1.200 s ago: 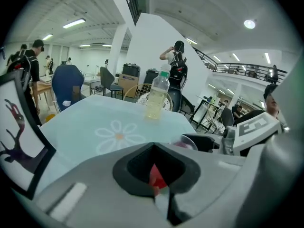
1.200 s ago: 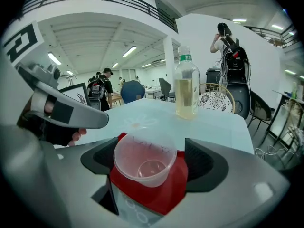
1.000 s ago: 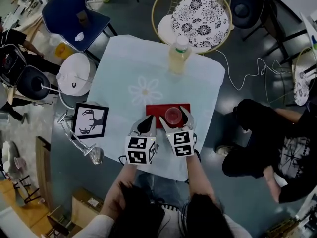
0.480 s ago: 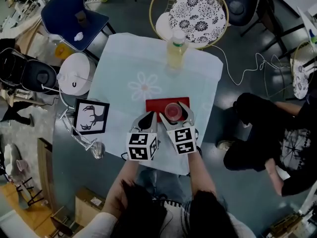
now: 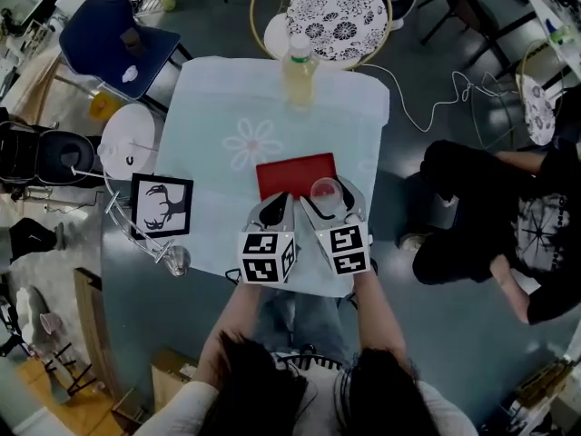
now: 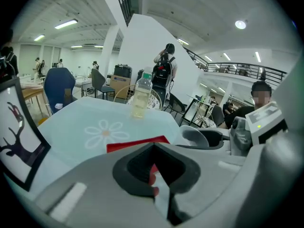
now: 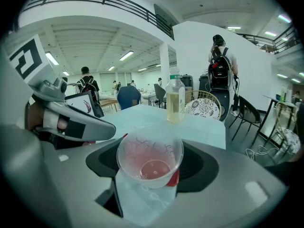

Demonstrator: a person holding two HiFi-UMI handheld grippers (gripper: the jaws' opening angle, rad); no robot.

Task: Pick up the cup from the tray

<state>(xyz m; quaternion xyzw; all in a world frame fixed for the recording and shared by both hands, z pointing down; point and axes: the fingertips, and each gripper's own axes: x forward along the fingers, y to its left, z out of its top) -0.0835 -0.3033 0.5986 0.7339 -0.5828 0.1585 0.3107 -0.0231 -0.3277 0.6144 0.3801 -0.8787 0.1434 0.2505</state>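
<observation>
cup in the right claw, lift pending

far left on the table (image 5: 218, 107), a framed deer picture (image 5: 162, 205), not involved; left gripper (image 5: 275, 209) next, jaws together on nothing, red showing through the slit between them in its own view; it hangs over the near edge of the red tray (image 5: 289, 173); bottle (image 5: 299, 66) far across the table, well apart; cup (image 7: 149, 156), clear plastic with a pinkish bottom, over the tray's right near corner; right gripper (image 5: 329, 203) closed around it, dark pads on both sides of the wall; cannot tell whether the base is off the tray.

step in hand, by my read: grasp made, lift beginning; next move calls for a straight rise, cup level, light squeeze since thin plastic may buckle; left gripper just beside, so keep it clear.
</observation>
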